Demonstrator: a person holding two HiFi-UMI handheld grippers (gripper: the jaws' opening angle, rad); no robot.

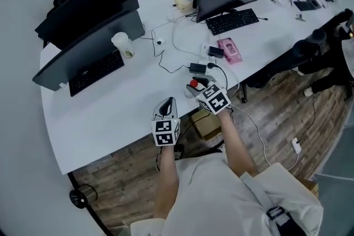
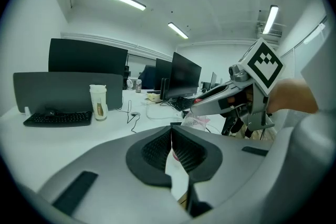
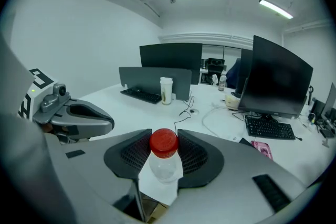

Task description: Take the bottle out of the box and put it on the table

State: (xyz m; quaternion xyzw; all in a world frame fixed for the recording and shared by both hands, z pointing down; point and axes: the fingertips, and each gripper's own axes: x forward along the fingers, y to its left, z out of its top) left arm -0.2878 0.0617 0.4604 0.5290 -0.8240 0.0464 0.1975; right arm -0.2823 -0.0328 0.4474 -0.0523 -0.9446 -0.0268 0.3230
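While your right claw [image 3: 164, 137] pinched the bottle [image 3: 165, 166] clear of the box [image 1: 206, 124], you had not yet set it on the bench [image 1: 110, 113]; left claw [image 2: 171, 131] pressed together, empty.

Grey grippers [image 1: 168, 103], black-white marker cubes [image 1: 166, 132]; pale shirt [image 1: 221, 196].

We're seeing a clear bottle [image 3: 165, 168] with a bright red cap [image 3: 164, 143]. The right gripper [image 3: 164, 153] is grey, and its ribbed pads [image 3: 131, 155] are black. The left gripper [image 1: 168, 102] is grey too, and the 2 cubes [image 1: 166, 132] carry black-and-white square markers. We've got a white table [image 1: 110, 113], black keyboards [image 1: 95, 71], a pink pack [image 1: 229, 50], a brown cardboard box [image 1: 206, 124], and a brown wood-plank floor [image 1: 276, 102].
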